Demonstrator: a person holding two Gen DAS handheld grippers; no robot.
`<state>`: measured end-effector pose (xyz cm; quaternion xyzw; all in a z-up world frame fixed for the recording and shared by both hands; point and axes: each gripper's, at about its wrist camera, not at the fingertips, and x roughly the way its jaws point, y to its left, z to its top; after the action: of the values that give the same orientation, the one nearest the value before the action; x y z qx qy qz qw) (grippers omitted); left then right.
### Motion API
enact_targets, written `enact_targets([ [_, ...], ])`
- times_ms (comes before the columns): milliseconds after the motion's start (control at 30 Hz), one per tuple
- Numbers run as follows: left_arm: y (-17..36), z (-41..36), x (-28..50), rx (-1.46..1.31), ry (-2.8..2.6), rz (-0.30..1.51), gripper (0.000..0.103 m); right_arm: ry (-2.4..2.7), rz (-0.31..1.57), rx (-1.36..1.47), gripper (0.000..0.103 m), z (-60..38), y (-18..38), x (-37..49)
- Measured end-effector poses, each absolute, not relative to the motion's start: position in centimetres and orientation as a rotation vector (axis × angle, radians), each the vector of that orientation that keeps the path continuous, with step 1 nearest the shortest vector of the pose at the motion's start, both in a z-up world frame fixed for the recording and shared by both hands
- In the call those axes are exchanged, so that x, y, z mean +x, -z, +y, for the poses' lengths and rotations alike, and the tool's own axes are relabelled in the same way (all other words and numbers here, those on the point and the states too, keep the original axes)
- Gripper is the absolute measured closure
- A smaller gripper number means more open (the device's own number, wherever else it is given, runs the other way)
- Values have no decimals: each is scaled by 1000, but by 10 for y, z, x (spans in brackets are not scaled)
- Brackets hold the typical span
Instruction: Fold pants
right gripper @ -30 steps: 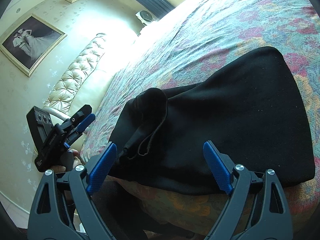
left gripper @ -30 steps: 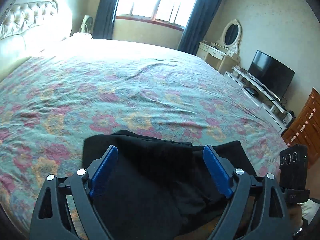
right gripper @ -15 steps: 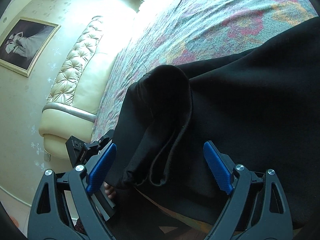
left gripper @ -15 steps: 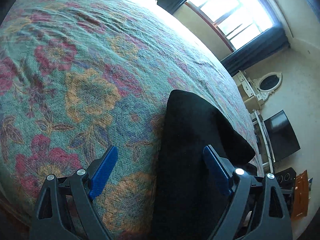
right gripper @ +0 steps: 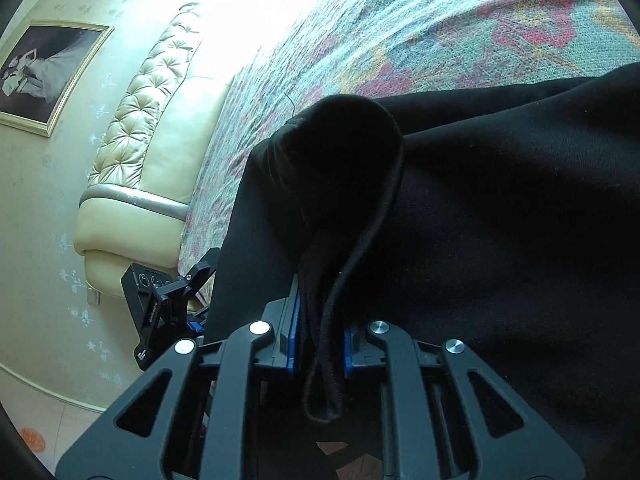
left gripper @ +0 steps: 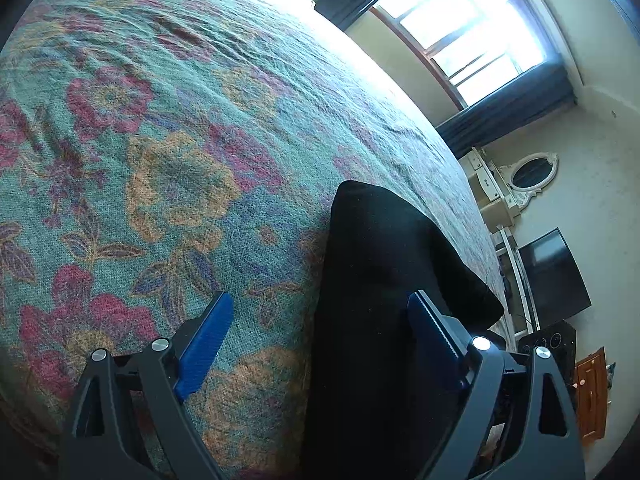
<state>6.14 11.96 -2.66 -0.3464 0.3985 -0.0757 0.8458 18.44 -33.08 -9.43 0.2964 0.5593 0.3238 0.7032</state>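
Left gripper (left gripper: pixel 320 344): jaws spread, straddling the near left edge of the pants (left gripper: pixel 384 280), pads not pressing. The pants lie on the bedspread (left gripper: pixel 160 140) at its near edge. Close on the cloth only after both layers sit between the pads. Right gripper (right gripper: pixel 320 332): jaws have just closed, pinching a bunched fold, probably the waistband. Lift both corners together, keeping the edge taut.
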Motion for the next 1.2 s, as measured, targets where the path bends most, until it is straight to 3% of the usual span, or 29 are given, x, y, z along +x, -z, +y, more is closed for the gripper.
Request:
enact_targets([
  [600, 18, 93, 70, -702, 322, 812, 15, -746, 1038, 668, 92, -412, 14, 171],
  [1200, 16, 52, 88, -637, 458, 861, 15, -519, 1094, 703, 92, -510, 40, 158],
])
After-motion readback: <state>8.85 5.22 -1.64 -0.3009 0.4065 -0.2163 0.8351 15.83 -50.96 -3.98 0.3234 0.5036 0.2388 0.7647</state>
